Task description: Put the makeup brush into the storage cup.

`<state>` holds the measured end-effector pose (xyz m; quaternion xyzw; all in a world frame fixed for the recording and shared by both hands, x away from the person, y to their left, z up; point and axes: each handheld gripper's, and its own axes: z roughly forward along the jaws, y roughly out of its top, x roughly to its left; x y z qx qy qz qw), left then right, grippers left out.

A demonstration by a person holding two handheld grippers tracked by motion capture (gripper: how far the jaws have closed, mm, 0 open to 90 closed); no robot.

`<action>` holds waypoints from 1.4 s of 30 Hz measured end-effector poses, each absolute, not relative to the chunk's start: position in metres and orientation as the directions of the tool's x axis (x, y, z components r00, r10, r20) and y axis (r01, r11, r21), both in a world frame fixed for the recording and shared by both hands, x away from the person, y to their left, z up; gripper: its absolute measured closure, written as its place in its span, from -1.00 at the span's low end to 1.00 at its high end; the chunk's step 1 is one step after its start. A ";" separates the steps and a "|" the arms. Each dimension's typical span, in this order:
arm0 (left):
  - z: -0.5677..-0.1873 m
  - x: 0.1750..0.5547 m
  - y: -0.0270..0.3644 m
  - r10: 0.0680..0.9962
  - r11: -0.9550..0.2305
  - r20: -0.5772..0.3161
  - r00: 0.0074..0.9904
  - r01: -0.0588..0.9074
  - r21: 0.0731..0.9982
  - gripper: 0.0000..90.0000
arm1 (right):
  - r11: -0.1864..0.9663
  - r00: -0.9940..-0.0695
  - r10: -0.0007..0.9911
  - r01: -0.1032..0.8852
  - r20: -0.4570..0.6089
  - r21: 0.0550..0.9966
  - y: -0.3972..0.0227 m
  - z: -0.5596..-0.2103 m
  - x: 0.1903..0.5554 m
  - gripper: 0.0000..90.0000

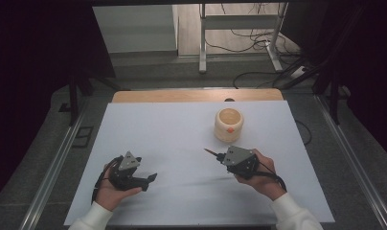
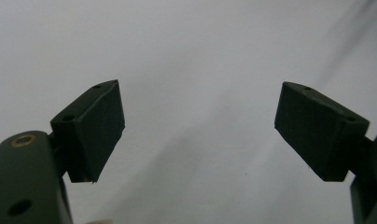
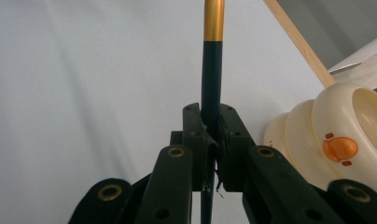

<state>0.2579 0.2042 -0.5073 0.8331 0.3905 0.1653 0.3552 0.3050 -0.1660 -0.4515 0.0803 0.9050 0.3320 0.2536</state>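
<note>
1. We see one table (image 1: 134, 143) under a white sheet, with a strip of wood along its far edge.
2. We count one container: a cream cup (image 1: 228, 124), ribbed on the outside and with an orange button on its side. It stands upright at about one o'clock from the table's middle. From the high view its inside looks bare, though we cannot see the whole of the bottom.
3. We count two grippers, one in each of the person's hands, both near the table's front edge.
4. The left gripper (image 1: 151, 179) sits at about seven o'clock from the middle. In the left gripper view its jaws stand spread wide with nothing but white sheet between them.
5. The right gripper (image 3: 210, 133) sits at about four o'clock from the middle, and at about six o'clock from the cup, near it but apart. Its jaws are pinched tight on a pen.
6. We count one pen (image 3: 211, 74): a dark shaft with a gold band farther up. In the high view its tip points toward ten o'clock, above the sheet to the left of the cup.
</note>
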 end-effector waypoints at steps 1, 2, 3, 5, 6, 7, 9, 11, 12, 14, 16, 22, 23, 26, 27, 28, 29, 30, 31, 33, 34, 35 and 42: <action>-0.508 0.258 0.204 0.769 -0.442 -0.002 0.639 0.534 0.721 -0.63 | 0.766 -0.858 0.315 -0.022 -0.405 0.642 -0.166 -0.451 0.305 0.86; -0.508 0.258 0.205 0.769 -0.441 -0.002 0.639 0.533 0.722 -0.63 | 0.765 -0.858 0.316 -0.022 -0.405 0.643 -0.166 -0.451 0.305 0.86; -0.508 0.258 0.204 0.769 -0.442 -0.001 0.639 0.532 0.722 -0.63 | 0.765 -0.858 0.316 -0.022 -0.405 0.644 -0.166 -0.451 0.305 0.86; -0.508 0.258 0.204 0.768 -0.442 -0.001 0.641 0.532 0.722 -0.63 | 0.762 -0.857 0.321 -0.018 -0.402 0.647 -0.166 -0.450 0.305 0.86; -0.508 0.258 0.204 0.767 -0.443 -0.002 0.642 0.531 0.722 -0.63 | 0.761 -0.857 0.320 -0.021 -0.404 0.648 -0.167 -0.450 0.305 0.86; -0.509 0.258 0.203 0.766 -0.444 -0.003 0.643 0.532 0.721 -0.64 | 0.762 -0.856 0.320 -0.021 -0.405 0.647 -0.167 -0.450 0.305 0.86; -0.509 0.258 0.203 0.765 -0.446 -0.002 0.644 0.533 0.719 -0.64 | 0.757 -0.856 0.325 -0.018 -0.401 0.653 -0.167 -0.450 0.306 0.86; -0.509 0.258 0.204 0.766 -0.444 -0.004 0.642 0.534 0.719 -0.64 | 0.755 -0.854 0.332 -0.012 -0.399 0.655 -0.168 -0.449 0.306 0.86; -0.509 0.258 0.204 0.767 -0.443 -0.003 0.641 0.534 0.720 -0.64 | 0.751 -0.854 0.337 -0.010 -0.396 0.660 -0.168 -0.449 0.306 0.86; -0.510 0.258 0.203 0.768 -0.440 -0.007 0.640 0.536 0.720 -0.64 | 0.745 -0.852 0.345 -0.006 -0.393 0.667 -0.169 -0.448 0.307 0.86; -0.510 0.259 0.203 0.768 -0.441 -0.008 0.641 0.537 0.719 -0.64 | 0.736 -0.853 0.353 0.000 -0.384 0.677 -0.169 -0.447 0.307 0.86; -0.511 0.259 0.202 0.771 -0.437 -0.008 0.637 0.539 0.720 -0.64 | 0.708 -0.858 0.363 0.000 -0.364 0.706 -0.167 -0.442 0.309 0.86; -0.511 0.259 0.202 0.772 -0.437 -0.006 0.636 0.536 0.722 -0.64 | 0.705 -0.859 0.364 0.001 -0.361 0.709 -0.166 -0.441 0.310 0.86; -0.511 0.260 0.203 0.775 -0.429 -0.009 0.632 0.537 0.726 -0.64 | 0.689 -0.864 0.372 0.012 -0.339 0.725 -0.165 -0.439 0.312 0.86; -0.512 0.260 0.203 0.775 -0.429 -0.010 0.632 0.537 0.726 -0.64 | 0.687 -0.865 0.371 0.011 -0.338 0.726 -0.164 -0.439 0.314 0.86; -0.512 0.260 0.203 0.775 -0.429 -0.010 0.632 0.538 0.726 -0.64 | 0.685 -0.864 0.376 0.016 -0.335 0.729 -0.164 -0.438 0.314 0.86; -0.512 0.261 0.204 0.776 -0.428 -0.010 0.631 0.538 0.726 -0.64 | 0.684 -0.863 0.379 0.017 -0.335 0.729 -0.164 -0.438 0.315 0.86; -0.512 0.261 0.204 0.776 -0.428 -0.010 0.630 0.538 0.726 -0.64 | 0.678 -0.863 0.384 0.023 -0.328 0.734 -0.163 -0.437 0.316 0.86; -0.512 0.261 0.204 0.777 -0.427 -0.009 0.630 0.537 0.728 -0.64 | 0.673 -0.861 0.391 0.026 -0.325 0.739 -0.164 -0.437 0.318 0.86; -0.511 0.261 0.204 0.779 -0.417 -0.015 0.627 0.536 0.734 -0.64 | 0.660 -0.858 0.408 0.041 -0.313 0.750 -0.165 -0.435 0.320 0.86; -0.511 0.261 0.205 0.780 -0.416 -0.015 0.626 0.535 0.735 -0.64 | 0.657 -0.857 0.412 0.043 -0.310 0.753 -0.165 -0.434 0.321 0.86; -0.511 0.262 0.205 0.778 -0.416 -0.015 0.628 0.535 0.735 -0.64 | 0.653 -0.855 0.417 0.048 -0.307 0.756 -0.165 -0.434 0.321 0.86; -0.511 0.265 0.201 0.774 -0.420 -0.015 0.633 0.531 0.736 -0.64 | 0.638 -0.848 0.446 0.076 -0.287 0.767 -0.169 -0.432 0.327 0.86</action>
